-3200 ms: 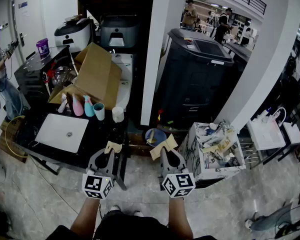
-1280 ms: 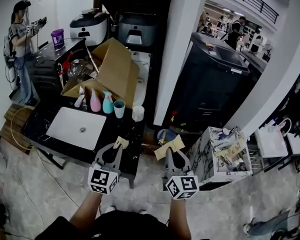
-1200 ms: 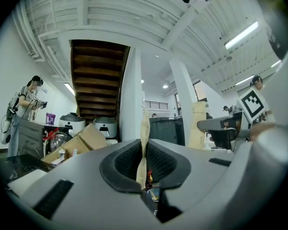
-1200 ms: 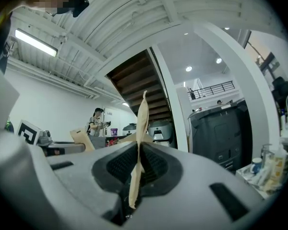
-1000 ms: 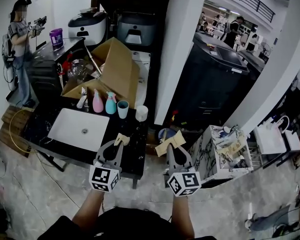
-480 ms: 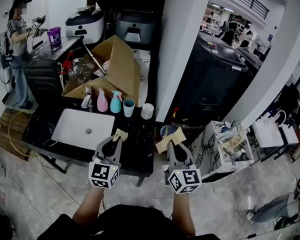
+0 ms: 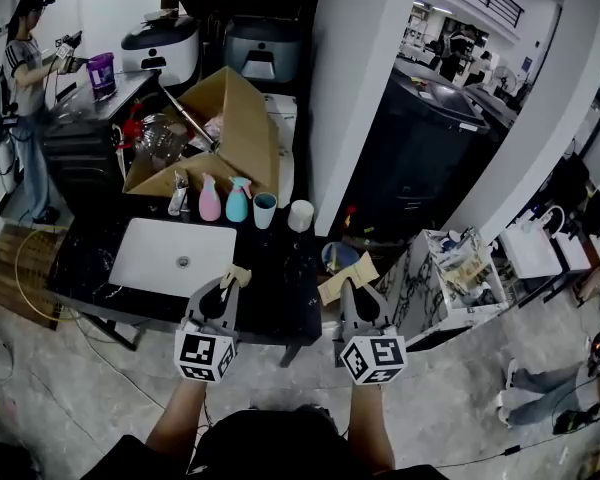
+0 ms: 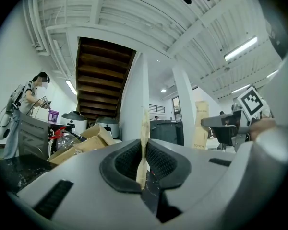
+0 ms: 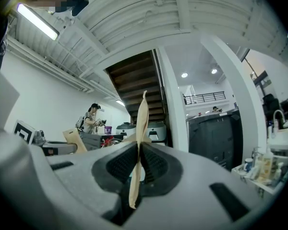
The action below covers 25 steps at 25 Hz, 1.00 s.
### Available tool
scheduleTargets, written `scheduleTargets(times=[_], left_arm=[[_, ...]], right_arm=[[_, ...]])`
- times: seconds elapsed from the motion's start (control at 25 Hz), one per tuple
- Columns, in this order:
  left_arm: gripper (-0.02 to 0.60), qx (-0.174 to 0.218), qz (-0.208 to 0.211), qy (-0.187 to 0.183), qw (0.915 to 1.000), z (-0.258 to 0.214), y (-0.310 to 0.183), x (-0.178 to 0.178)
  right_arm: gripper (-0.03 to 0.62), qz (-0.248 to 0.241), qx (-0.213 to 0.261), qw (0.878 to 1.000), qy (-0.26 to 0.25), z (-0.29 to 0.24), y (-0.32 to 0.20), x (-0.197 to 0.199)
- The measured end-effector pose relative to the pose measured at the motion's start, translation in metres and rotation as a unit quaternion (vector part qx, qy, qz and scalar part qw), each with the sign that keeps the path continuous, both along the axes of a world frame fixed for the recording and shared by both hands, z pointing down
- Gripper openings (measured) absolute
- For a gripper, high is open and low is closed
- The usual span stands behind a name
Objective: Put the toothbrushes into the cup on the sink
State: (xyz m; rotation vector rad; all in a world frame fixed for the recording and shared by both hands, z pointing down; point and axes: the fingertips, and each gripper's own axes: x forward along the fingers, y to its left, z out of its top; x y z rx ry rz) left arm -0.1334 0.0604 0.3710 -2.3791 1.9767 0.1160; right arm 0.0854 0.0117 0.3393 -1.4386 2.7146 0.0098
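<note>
Each gripper holds a flat kraft-paper toothbrush pack upright. In the head view my left gripper (image 7: 226, 286) is shut on one pack (image 7: 235, 274) over the front edge of the black counter. To its right, my right gripper (image 7: 348, 290) is shut on the other pack (image 7: 346, 277), beyond the counter's right end. In the gripper views each pack shows edge-on between the pads, as the left pack (image 8: 143, 143) and the right pack (image 9: 140, 138). A teal cup (image 7: 264, 210) and a white cup (image 7: 300, 215) stand behind the white sink (image 7: 175, 256), well ahead of both grippers.
Pink and teal spray bottles (image 7: 224, 200) stand left of the teal cup. An open cardboard box (image 7: 220, 138) sits behind them. A white pillar (image 7: 355, 78) rises right of the counter, with a cluttered marbled bin (image 7: 442, 278) beyond it. A person (image 7: 20, 88) stands far left.
The counter and sink have come nearer and shifted right in the head view as I walk toward them. Both grippers keep their packs, held the same way.
</note>
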Motion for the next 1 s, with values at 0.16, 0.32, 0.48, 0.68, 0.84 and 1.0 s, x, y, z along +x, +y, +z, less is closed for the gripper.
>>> scheduleTargets(times=[0.16,0.32,0.48,0.68,0.84,1.0], left_arm=[[0.031,-0.005,-0.007,0.002,1.0,0.006,0.01,-0.016],[0.031,-0.007,-0.014,0.007,0.9998,0.01,0.013,-0.028],[0.031,-0.019,-0.019,0.013,0.9996,0.02,0.008,-0.034],[0.031,-0.028,-0.021,0.012,0.9993,0.023,-0.006,-0.035],[0.031,-0.03,-0.023,0.008,0.9992,0.023,-0.024,-0.036],[0.031,-0.033,-0.027,0.004,0.9991,0.022,-0.045,-0.038]], right_arm=[[0.023,-0.002,0.0,1.0,0.003,0.002,0.008,-0.011],[0.023,-0.007,-0.004,1.0,0.01,0.005,0.008,-0.023],[0.023,-0.012,-0.016,1.0,0.014,0.012,0.006,-0.029],[0.023,-0.014,-0.031,0.999,0.01,0.02,-0.013,-0.031],[0.023,-0.023,-0.032,0.999,0.007,0.021,-0.033,-0.038],[0.023,-0.028,-0.035,0.999,0.003,0.023,-0.056,-0.042]])
